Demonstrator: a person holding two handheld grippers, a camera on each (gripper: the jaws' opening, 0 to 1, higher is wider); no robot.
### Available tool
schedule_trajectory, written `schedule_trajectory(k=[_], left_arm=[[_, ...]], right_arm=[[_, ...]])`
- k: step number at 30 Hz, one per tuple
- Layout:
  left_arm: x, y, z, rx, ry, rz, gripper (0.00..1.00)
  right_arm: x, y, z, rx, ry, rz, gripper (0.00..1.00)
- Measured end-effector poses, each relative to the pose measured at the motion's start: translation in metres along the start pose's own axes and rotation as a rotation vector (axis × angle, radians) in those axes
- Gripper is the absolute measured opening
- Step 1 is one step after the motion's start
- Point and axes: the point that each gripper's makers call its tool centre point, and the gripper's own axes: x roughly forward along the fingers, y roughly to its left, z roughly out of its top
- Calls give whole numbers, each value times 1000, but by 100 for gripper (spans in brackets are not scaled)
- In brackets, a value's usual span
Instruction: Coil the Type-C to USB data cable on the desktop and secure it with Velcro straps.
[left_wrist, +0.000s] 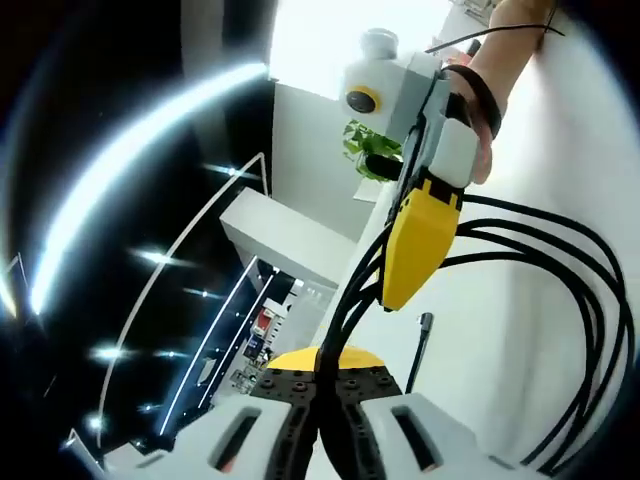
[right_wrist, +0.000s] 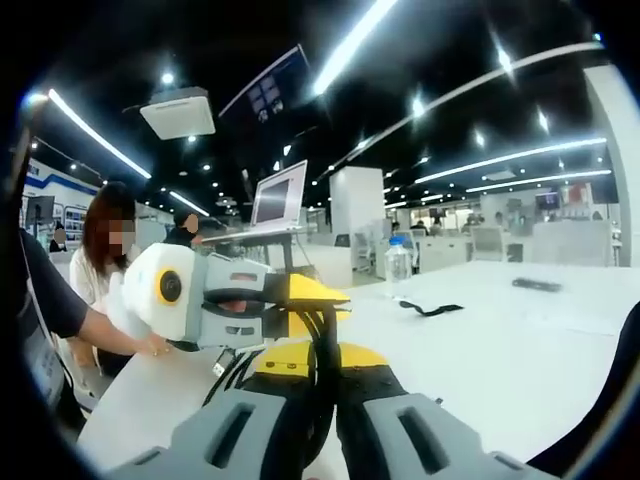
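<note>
Open-plan office, probably: rows of white desks (right_wrist: 560, 250), laptop (right_wrist: 278, 197) on a stand, ceiling strip lights (right_wrist: 350, 45), ceiling projector (right_wrist: 178, 112), white pillar (right_wrist: 357, 210), water bottle (right_wrist: 398, 262).

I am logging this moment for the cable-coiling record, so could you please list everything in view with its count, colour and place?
Data cable: one, black, several loops bunched between both grippers' jaws, arcing over the table.
Cable plug: one, dark, hanging end near the loops.
Velcro strap: one, black, lying on the table farther off.
Table: one, white, under the work.
Water bottle: one, clear, at the table's far side.
Laptop: one, silver, open, raised behind the table.
Plant: one, green, far end of the table.
Bystander: one, light top, at the table's edge.
Left gripper: yellow and grey, shut on the cable.
Right gripper: same colours, shut on the cable.
Hand: one, holding the right gripper.
</note>
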Motion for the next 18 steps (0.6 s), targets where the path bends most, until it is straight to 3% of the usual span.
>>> schedule_trajectory(k=[18], left_arm=[[3,-1,-1,35,-7,17,7]], right_arm=[[-4,8,1,66,14,72,3]])
